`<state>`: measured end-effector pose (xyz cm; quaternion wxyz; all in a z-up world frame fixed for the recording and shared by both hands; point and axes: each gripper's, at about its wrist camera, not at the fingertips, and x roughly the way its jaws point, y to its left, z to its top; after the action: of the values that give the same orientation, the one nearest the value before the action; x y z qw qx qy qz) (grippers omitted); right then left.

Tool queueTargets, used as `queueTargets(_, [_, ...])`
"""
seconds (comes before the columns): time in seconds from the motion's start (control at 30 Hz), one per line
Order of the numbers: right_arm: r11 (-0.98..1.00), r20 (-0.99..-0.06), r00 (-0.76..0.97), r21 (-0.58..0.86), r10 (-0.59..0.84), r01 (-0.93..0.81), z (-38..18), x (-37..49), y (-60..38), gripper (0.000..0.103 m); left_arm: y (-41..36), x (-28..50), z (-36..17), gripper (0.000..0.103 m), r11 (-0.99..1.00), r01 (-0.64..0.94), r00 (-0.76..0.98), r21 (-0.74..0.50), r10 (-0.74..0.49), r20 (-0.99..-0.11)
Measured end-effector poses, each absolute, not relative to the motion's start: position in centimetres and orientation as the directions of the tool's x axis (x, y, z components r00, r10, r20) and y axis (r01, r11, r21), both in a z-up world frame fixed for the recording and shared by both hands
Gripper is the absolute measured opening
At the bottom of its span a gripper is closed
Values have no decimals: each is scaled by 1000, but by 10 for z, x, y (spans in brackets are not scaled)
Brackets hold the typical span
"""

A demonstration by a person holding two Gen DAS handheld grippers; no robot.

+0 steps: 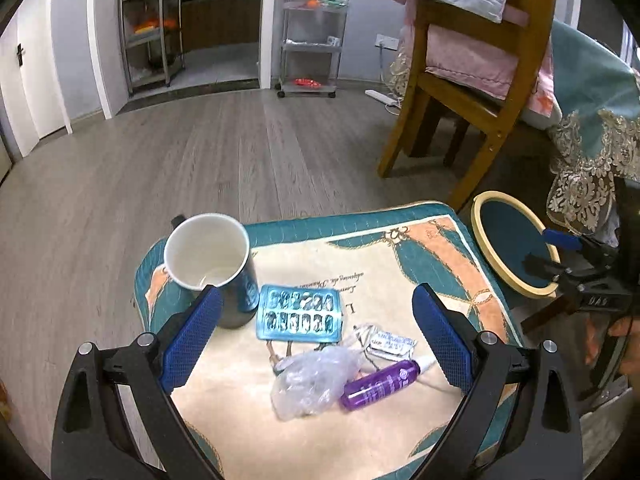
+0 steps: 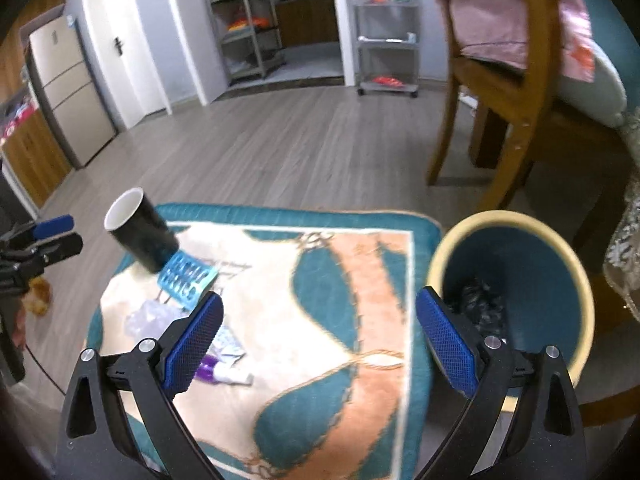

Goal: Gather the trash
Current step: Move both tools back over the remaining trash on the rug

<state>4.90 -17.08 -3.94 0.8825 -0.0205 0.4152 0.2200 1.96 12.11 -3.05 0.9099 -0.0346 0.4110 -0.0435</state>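
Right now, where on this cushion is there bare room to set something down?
The cushion is bare across its whole half toward the trash bin, over the orange band. It is crowded on the other side: cup, blue tray, plastic bag, paper packet and purple bottle sit close together.

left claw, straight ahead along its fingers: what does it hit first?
Probably the crumpled clear plastic bag, which lies between the open left claw fingers, with the purple bottle just right of it. Depth is unclear; it may meet the blue blister tray instead.

Both my wrist views look steeply down from close by; between each set of jaws lies the same patterned cushion [image 1: 384, 272] [image 2: 280, 280].
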Motion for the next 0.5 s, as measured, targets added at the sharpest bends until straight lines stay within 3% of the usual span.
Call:
queueTargets(0.4, [893, -786, 494, 159, 372, -420, -69, 46, -135, 96, 108, 20, -94, 92, 996, 36, 521, -77, -85, -849])
queueTargets(0.5, [887, -800, 471, 156, 371, -435, -77, 47, -129, 96, 100, 21, -106, 83, 996, 63, 474, -69, -91, -876])
